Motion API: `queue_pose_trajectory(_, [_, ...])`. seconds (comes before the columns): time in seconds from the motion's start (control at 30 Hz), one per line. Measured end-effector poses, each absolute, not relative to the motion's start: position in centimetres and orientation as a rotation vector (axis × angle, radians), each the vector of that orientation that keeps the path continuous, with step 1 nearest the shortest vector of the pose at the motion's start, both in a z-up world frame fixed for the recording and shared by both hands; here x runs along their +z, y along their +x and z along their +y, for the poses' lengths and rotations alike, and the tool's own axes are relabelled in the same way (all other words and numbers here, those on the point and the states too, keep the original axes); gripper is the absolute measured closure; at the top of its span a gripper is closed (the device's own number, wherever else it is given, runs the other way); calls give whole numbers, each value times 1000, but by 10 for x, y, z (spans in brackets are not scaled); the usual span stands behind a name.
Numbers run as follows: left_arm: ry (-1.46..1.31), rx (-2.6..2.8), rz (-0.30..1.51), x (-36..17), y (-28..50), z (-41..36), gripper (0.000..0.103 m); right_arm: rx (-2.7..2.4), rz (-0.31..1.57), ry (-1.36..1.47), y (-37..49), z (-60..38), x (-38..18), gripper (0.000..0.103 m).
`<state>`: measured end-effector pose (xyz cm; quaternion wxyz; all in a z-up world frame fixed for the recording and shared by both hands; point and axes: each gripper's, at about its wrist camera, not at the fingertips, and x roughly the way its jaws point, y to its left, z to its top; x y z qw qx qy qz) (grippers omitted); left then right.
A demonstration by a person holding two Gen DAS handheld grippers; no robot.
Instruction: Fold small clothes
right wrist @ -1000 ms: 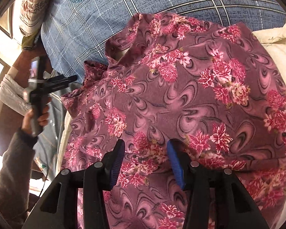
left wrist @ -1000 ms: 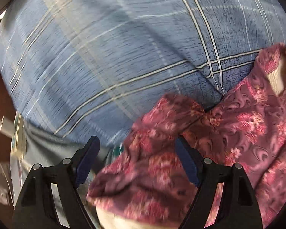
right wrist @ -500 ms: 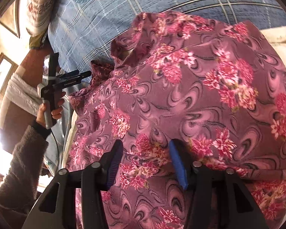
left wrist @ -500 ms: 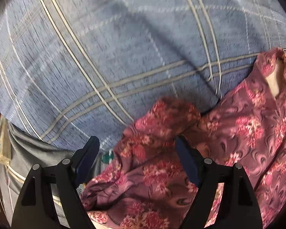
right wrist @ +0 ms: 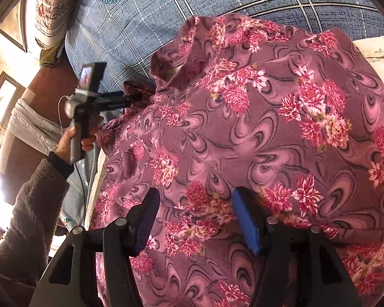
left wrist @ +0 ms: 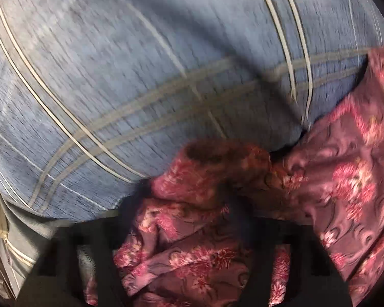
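A purple garment with pink flowers (right wrist: 243, 133) lies spread on the bed. Its left sleeve (left wrist: 192, 220) is bunched between the fingers of my left gripper (left wrist: 181, 220), which is blurred; its jaws still stand apart around the cloth. In the right wrist view the left gripper (right wrist: 133, 99) reaches in from the left onto the sleeve end. My right gripper (right wrist: 194, 215) is open, its blue pads resting over the garment's lower part with cloth between them.
A blue plaid pillow (left wrist: 140, 76) lies beyond the garment, also in the right wrist view (right wrist: 146, 25). A cream sheet (right wrist: 379, 56) shows at right. A striped cushion (right wrist: 51, 7) and brown floor (right wrist: 46, 87) are at left.
My left gripper has moved forward onto the sleeve, with more cloth now between its fingers. My right gripper has kept its place over the garment, with its jaws slightly wider apart.
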<state>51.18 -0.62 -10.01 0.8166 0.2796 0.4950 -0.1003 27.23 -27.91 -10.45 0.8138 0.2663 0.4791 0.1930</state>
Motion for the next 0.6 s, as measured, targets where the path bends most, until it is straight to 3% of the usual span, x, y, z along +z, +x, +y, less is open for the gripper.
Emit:
queue_pose_trajectory(0.03, [556,-214,1076,-102,515,-1,81,412,1020,569,272,-279,-105,42])
queue_pose_trajectory(0.13, [434,-199,1048,-86,517,17,87,409,1016,577,271,-281,-105,42])
queue_pose_trajectory(0.37, [90,-165,882,-5,464,101,88,374,1010,582,265,-281,-103,43])
queue_pose_trajectory(0.6, [-199,56,785,62,409,231,88,322,1014,576,258,-270,-91,41])
